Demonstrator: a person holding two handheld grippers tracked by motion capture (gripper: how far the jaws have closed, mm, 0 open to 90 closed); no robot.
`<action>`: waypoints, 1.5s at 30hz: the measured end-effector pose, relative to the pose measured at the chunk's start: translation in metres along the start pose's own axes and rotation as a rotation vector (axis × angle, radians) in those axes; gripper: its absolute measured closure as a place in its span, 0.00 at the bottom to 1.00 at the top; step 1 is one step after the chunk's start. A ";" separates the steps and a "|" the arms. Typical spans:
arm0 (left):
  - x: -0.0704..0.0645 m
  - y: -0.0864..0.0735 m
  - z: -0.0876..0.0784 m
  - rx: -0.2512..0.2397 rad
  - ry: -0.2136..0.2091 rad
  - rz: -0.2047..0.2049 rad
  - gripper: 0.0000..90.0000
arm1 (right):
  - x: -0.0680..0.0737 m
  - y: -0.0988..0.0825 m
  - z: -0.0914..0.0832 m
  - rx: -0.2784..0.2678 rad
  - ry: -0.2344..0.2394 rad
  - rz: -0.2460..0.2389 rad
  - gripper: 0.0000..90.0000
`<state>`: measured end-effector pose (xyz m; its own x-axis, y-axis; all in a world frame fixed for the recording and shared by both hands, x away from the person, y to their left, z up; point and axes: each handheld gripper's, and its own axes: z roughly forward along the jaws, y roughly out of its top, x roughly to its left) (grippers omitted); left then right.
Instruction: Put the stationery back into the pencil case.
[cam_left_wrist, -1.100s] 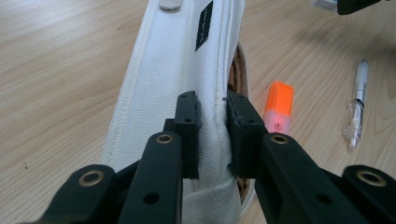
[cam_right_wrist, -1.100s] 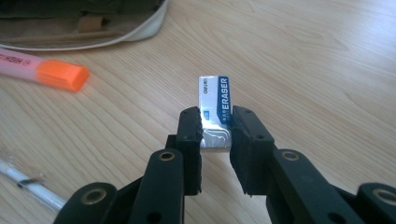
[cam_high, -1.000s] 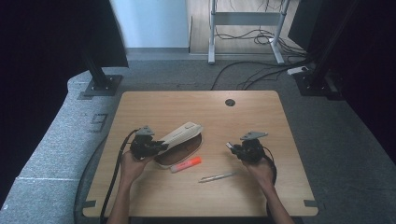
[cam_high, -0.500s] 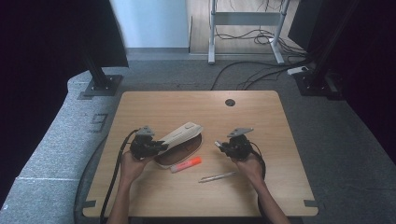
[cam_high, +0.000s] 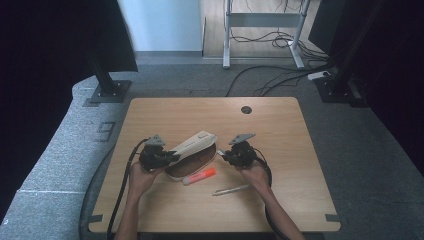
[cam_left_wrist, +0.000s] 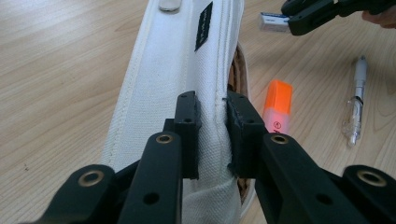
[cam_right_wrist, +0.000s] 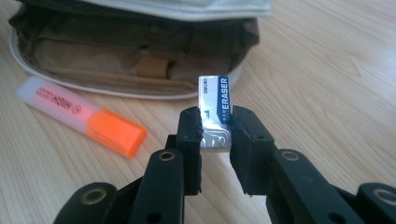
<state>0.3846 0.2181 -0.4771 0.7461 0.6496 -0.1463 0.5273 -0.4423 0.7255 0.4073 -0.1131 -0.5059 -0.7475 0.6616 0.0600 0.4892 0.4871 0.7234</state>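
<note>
L gripper: jaws clamped on edge of white canvas flap of pencil case, holding it lifted; brown interior exposed. R gripper: jaws closed on eraser, blue/white sleeve, upright, held just above table, near case's open mouth, not inside. Orange highlighter lies just in front of case. 1 clear pen nearer person, apart from highlighter.

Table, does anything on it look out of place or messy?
Nothing stands out. The pouch is held open by its flap in the left gripper, the right gripper holds an eraser, and the highlighter and pen lie loose beside it.
</note>
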 end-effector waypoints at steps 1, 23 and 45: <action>0.000 0.000 0.000 0.001 -0.001 0.000 0.85 | 0.001 0.002 0.002 0.002 0.005 -0.002 0.80; 0.000 0.000 -0.001 -0.012 -0.013 -0.006 0.84 | 0.011 0.034 0.056 0.049 -0.022 -0.047 0.80; 0.000 0.000 0.000 -0.016 -0.026 -0.003 0.84 | 0.002 0.041 0.080 0.049 -0.030 -0.024 0.75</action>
<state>0.3843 0.2180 -0.4769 0.7551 0.6343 -0.1660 0.5230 -0.4300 0.7359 0.4618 -0.0466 -0.5314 -0.7458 0.6658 0.0221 0.4935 0.5298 0.6898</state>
